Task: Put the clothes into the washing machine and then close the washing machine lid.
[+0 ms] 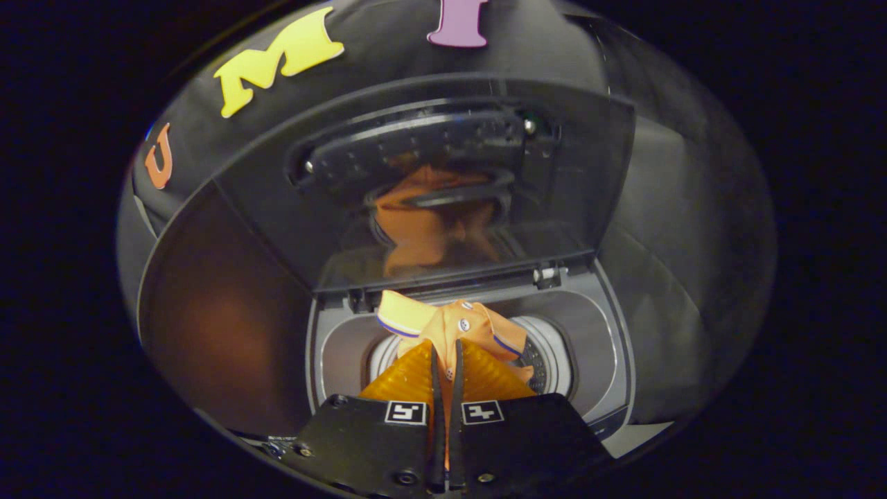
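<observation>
An orange shirt [454, 324] with a striped collar and buttons hangs from my gripper [447, 355], whose two fingers are shut on its cloth. The shirt dangles right over the round drum opening [547, 360] of the top-loading washing machine [332, 346], just ahead of and below the fingers. The machine's dark glass lid [443, 180] stands open and upright behind the drum, and the orange cloth is mirrored in it. The lower part of the shirt is hidden behind my fingers.
The lid's hinge [547, 276] sits at the back right of the machine's grey top rim. Dark booth cloth hangs behind and to both sides of the machine.
</observation>
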The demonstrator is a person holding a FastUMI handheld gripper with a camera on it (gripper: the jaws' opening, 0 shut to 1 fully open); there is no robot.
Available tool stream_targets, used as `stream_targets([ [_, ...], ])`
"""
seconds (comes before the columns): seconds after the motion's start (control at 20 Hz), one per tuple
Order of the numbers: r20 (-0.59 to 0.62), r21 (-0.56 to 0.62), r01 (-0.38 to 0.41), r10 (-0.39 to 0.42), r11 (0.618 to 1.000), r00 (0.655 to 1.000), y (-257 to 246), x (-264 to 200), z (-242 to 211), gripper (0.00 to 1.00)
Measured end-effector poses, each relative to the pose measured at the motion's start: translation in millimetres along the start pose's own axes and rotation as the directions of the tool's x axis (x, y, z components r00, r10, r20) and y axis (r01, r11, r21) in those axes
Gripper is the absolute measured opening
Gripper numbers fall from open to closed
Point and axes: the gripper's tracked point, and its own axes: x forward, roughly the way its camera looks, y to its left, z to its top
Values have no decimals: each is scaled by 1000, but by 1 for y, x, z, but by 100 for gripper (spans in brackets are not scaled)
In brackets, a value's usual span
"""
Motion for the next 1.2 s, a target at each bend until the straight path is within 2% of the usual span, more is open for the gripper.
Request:
stream_targets([
  [0.2,-44,-5,8,-9,1000,999,-4,21,-10,6],
  [0.5,-53,-8,17,-17,1000,998,-7,27,-11,6],
  [0.6,-107,6,11,-10,1000,994,-9,32,-23,6],
  [0.65,-156,18,16,-13,1000,988,-11,33,-32,13],
  [0.85,-148,36,22,-16,999,989,-14,29,-37,92],
  [1.2,-47,-59,7,-10,998,999,-9,-4,3,90],
])
